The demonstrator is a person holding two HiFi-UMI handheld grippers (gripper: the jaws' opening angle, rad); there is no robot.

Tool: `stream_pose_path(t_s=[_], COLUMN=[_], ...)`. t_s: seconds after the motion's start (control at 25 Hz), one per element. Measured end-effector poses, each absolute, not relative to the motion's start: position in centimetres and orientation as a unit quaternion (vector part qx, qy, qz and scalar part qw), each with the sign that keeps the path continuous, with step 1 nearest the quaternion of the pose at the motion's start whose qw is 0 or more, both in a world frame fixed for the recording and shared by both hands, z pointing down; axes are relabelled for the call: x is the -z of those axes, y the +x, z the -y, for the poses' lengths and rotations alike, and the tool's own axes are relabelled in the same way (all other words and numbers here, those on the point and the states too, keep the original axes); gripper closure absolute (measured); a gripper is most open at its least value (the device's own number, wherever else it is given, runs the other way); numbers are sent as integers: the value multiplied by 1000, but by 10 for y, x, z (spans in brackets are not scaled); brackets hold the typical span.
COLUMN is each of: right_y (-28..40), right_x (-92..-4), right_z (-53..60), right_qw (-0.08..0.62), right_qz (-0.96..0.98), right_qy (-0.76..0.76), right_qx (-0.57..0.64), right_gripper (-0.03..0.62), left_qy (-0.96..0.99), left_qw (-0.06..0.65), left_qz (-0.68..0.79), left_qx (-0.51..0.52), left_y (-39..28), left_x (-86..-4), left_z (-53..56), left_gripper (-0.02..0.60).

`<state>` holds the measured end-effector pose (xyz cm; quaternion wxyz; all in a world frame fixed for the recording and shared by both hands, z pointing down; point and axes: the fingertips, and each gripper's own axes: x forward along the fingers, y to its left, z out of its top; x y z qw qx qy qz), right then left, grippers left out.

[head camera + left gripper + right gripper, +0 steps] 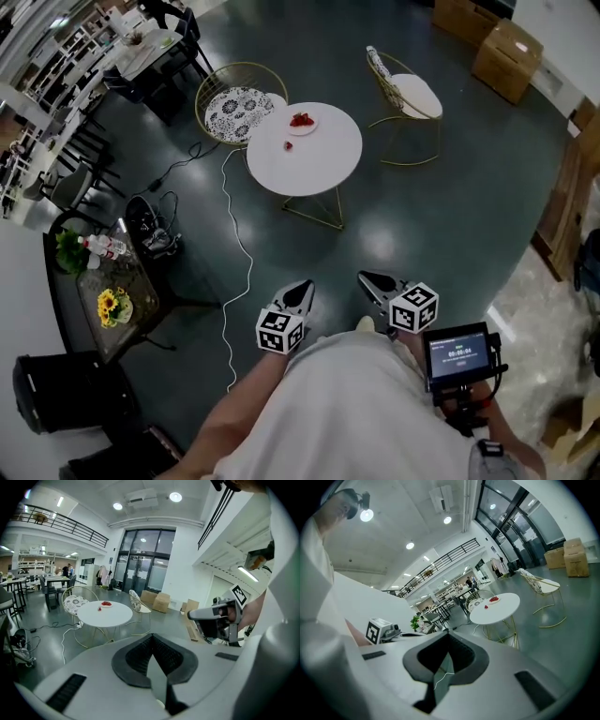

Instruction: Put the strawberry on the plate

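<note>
A strawberry [288, 145] lies on the table [323, 164] just beside the plate [313, 126], on its near side.

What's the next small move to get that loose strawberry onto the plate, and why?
Probably step closer to the round table first. The left gripper and right gripper are both shut, empty and held near the body, well short of the table, where the strawberry lies loose beside the plate. Neither seems able to reach it from here.

The head view looks steeply down, both gripper views look forward from afar; all share the round table [323, 161].
</note>
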<state>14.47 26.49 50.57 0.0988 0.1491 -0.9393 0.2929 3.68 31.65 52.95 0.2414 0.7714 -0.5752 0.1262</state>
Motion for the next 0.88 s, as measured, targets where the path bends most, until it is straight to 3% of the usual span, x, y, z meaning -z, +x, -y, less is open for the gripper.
stream_pose_path(t_s=[0.88], right_y=[149], right_x=[-512], right_z=[-232], right_qw=[94], right_qz=[942], right_qy=[140], right_qx=[-290], right_gripper=[586], left_qy=[760], left_qw=[234], left_qz=[592], left_qx=[-133], left_y=[34], left_x=[-525], left_z=[-278], left_gripper=[574])
